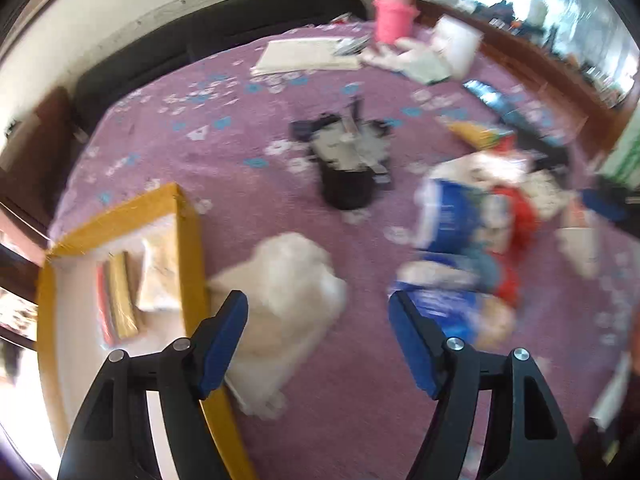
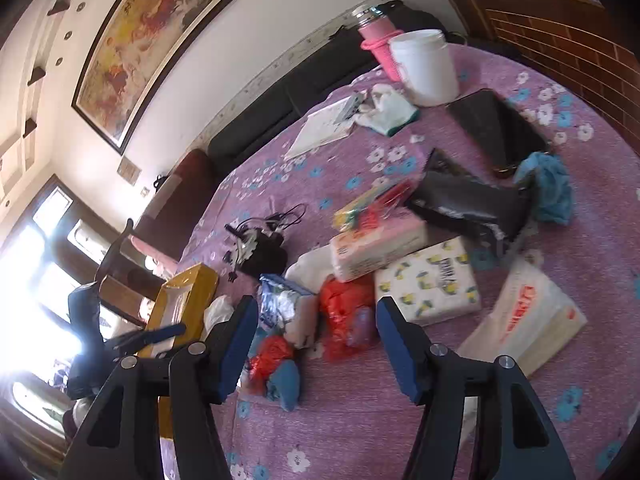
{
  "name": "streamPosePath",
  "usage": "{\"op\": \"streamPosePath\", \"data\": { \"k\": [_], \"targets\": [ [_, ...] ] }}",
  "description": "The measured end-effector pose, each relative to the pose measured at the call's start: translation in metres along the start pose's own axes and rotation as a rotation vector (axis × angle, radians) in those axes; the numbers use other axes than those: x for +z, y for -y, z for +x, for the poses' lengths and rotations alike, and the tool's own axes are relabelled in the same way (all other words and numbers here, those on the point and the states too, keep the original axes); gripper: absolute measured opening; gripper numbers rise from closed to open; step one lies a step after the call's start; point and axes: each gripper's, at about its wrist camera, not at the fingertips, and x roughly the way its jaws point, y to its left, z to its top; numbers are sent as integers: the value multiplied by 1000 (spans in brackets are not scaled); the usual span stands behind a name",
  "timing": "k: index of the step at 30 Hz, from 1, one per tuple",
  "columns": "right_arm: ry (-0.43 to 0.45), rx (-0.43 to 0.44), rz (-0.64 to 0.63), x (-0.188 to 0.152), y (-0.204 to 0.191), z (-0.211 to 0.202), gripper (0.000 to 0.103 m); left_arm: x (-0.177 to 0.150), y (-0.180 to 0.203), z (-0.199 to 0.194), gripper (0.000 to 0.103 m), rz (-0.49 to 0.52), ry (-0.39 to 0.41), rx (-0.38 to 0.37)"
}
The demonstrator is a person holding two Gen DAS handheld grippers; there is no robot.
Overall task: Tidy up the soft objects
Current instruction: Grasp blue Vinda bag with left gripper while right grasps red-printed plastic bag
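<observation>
A purple flowered bedspread [image 1: 248, 132] carries a heap of soft things. My left gripper [image 1: 316, 298] hangs open over it, with a white fluffy bag [image 1: 288, 280] lying under and beside its left finger, apart from the pads. Left of that stands a yellow box [image 1: 188, 240] with flat packs inside. A blue-white pack [image 1: 448, 216] and a red bag [image 1: 520, 220] lie to the right. My right gripper [image 2: 317, 302] is open above the red bag [image 2: 344, 312] and the blue pack [image 2: 280, 300], gripping nothing. Tissue packs lie beyond: pink [image 2: 380, 248], yellow-printed [image 2: 432, 280], red-printed [image 2: 528, 320].
A black gadget with cables [image 1: 352, 160] sits mid-bed. At the far side are a pink bottle [image 2: 376, 44], a white bucket [image 2: 428, 68], papers [image 2: 324, 124], black pouches [image 2: 496, 128] and a teal cloth [image 2: 548, 188]. The yellow box [image 2: 192, 280] stands at the bed's left edge.
</observation>
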Motion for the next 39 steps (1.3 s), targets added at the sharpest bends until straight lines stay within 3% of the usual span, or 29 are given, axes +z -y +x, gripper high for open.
{"op": "streamPosePath", "data": {
  "k": [2, 6, 9, 13, 16, 19, 21, 23, 25, 28, 31, 33, 35, 39],
  "targets": [
    [-13, 2, -2, -3, 1, -1, 66, 0, -4, 14, 69, -30, -49, -11],
    [-55, -1, -55, -14, -5, 2, 66, -3, 10, -3, 68, -92, 3, -184],
    [-56, -20, -72, -19, -4, 5, 66, -7, 28, -2, 69, -138, -2, -246],
    [-9, -51, -33, -14, 13, -6, 66, -6, 61, 14, 79, -123, 6, -192],
    [11, -94, -9, -10, 32, -22, 66, -4, 71, 15, 79, -131, 43, -213],
    [-15, -153, -38, -10, 42, -27, 66, -6, 78, 11, 50, -106, 59, -267],
    [-43, -213, -62, -13, 45, -26, 67, -11, 81, 2, 39, -84, 80, -259],
    [-17, -224, -51, -14, 49, -31, 67, -14, 79, -6, 22, -91, 93, -277],
    [13, -220, -27, -16, 51, -39, 67, -16, 74, -14, 11, -107, 109, -298],
    [21, -277, 22, -22, 55, -50, 67, -22, 62, -27, 4, -141, 133, -317],
    [-26, -260, 65, -27, 57, -43, 67, -25, 54, -28, 5, -165, 123, -314],
    [-36, -252, 87, -27, 57, -35, 67, -25, 51, -23, 18, -200, 115, -300],
    [-34, -262, 118, -25, 57, -28, 67, -26, 47, -18, 59, -235, 108, -290],
    [-28, -270, 157, -23, 58, -16, 67, -27, 52, -23, 66, -232, 145, -254]
  ]
}}
